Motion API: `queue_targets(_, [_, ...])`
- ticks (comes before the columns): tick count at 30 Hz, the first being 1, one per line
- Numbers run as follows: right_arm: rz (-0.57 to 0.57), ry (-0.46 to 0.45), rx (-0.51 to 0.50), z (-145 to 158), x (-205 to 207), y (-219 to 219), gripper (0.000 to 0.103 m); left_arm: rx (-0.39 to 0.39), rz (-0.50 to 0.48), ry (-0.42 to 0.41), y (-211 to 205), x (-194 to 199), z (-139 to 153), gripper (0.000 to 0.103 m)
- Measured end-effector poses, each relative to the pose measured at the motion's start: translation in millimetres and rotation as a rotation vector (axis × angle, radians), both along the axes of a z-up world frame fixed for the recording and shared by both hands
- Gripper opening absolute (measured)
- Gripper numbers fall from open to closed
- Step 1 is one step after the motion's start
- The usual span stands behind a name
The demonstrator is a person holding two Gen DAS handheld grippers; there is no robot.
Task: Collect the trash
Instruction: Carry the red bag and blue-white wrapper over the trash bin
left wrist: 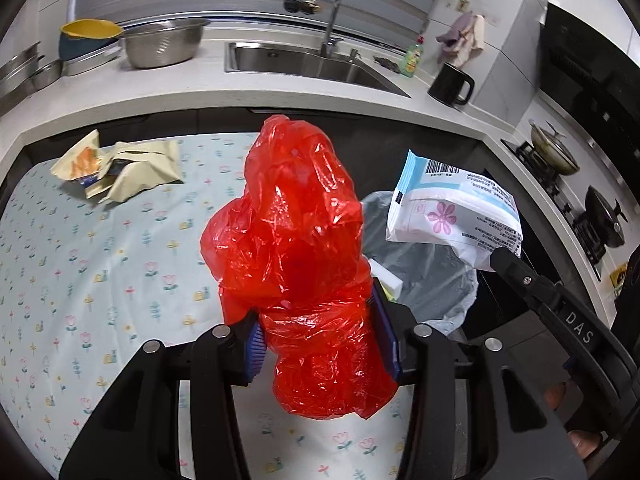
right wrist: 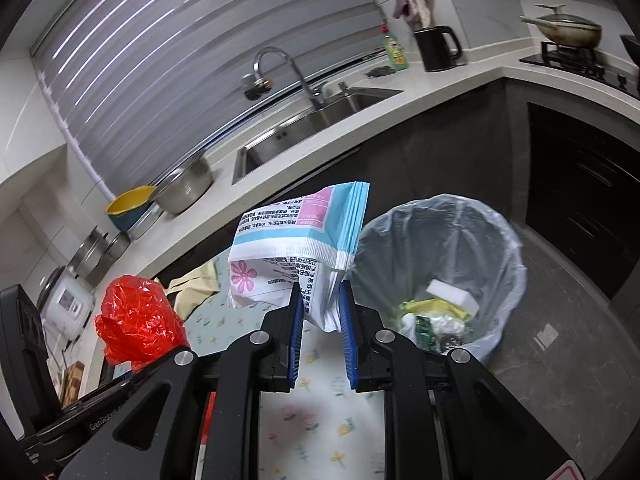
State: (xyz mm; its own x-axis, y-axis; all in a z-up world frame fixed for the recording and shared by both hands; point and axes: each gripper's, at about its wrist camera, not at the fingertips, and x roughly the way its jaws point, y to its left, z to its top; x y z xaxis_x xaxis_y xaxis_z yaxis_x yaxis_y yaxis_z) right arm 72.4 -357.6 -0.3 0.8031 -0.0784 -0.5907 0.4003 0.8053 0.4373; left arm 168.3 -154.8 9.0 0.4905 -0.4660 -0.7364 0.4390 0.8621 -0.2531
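Note:
My left gripper (left wrist: 320, 340) is shut on a crumpled red plastic bag (left wrist: 296, 248) and holds it above the patterned table mat (left wrist: 100, 264). The bag also shows in the right wrist view (right wrist: 136, 316). My right gripper (right wrist: 320, 316) is shut on a white and blue wipes packet (right wrist: 296, 244) with a pink flower, held up beside the trash bin (right wrist: 500, 240). The packet also shows in the left wrist view (left wrist: 452, 208). The bin has a clear liner and holds several pieces of trash (right wrist: 436, 316). A crumpled beige wrapper (left wrist: 120, 168) lies at the mat's far left.
A white counter (left wrist: 200, 96) with a sink (left wrist: 304, 64), steel bowl (left wrist: 164, 44), yellow bowl (left wrist: 90, 32), soap bottle (left wrist: 414, 58) and black kettle (left wrist: 450, 84) runs behind. A stove with pans (left wrist: 556, 152) stands right. Dark cabinets (right wrist: 580, 200) and grey floor (right wrist: 560, 360) surround the bin.

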Motion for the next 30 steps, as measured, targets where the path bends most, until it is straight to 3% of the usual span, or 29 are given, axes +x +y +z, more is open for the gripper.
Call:
queue_targets(13, [-0.169,0.029,-0.007,-11.3,-40.1,-74.8,0.017,0.011,-0.19,-0.022,-104.5,-3.7,-12.3,0.044])
queue_targets(23, [-0.242,0.074,0.004,-36.5,-42.2,-106.7,0.017,0.043,-0.254,0.021,-168.9,15.9,-45.2,0.045])
queue_targets(29, [-0.24,0.1,-0.002,-46.7,-29.0,-107.8,0.017,0.027,-0.25,0.039,-172.2,28.1,-52.5,0.071])
queue_targets(30, [-0.238,0.102,-0.001,-48.0,-26.1,-107.0,0.018,0.028,-0.24,0.026,-169.7,28.3,-51.0,0.071])
